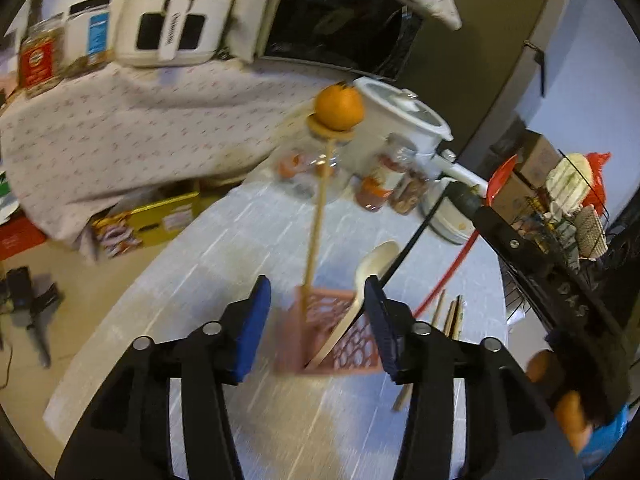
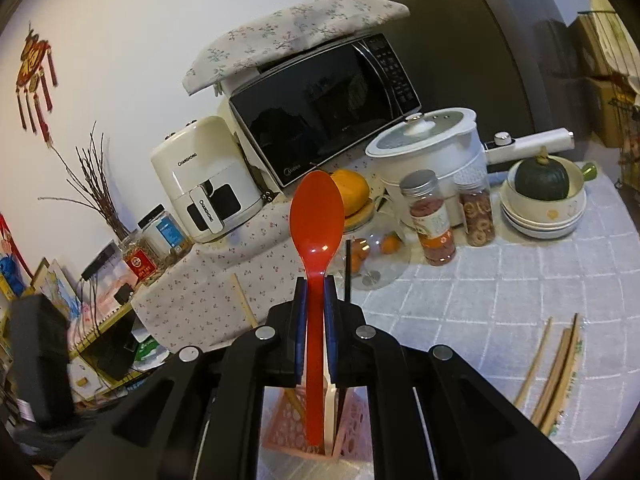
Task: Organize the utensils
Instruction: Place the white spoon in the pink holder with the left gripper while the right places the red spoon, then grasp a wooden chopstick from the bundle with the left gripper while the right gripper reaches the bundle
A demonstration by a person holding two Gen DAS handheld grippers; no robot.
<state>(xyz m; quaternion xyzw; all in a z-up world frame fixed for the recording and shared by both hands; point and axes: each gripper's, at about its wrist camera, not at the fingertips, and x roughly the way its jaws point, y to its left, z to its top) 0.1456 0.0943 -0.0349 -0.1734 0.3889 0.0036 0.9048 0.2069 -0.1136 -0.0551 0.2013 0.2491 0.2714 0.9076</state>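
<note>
This is a lived-in home kitchen. A black-fronted microwave sits under a flowered cloth cover, with a white air fryer beside it on a cloth-draped surface. On the counter, covered in a pale grid-patterned sheet, stand a white electric pot with a long handle, stacked bowls holding a dark green squash, jars of dried snacks, and an orange. A red hanging ornament decorates the wall, and dry branches stand near food jars. A wire dish rack holds crockery.
</note>
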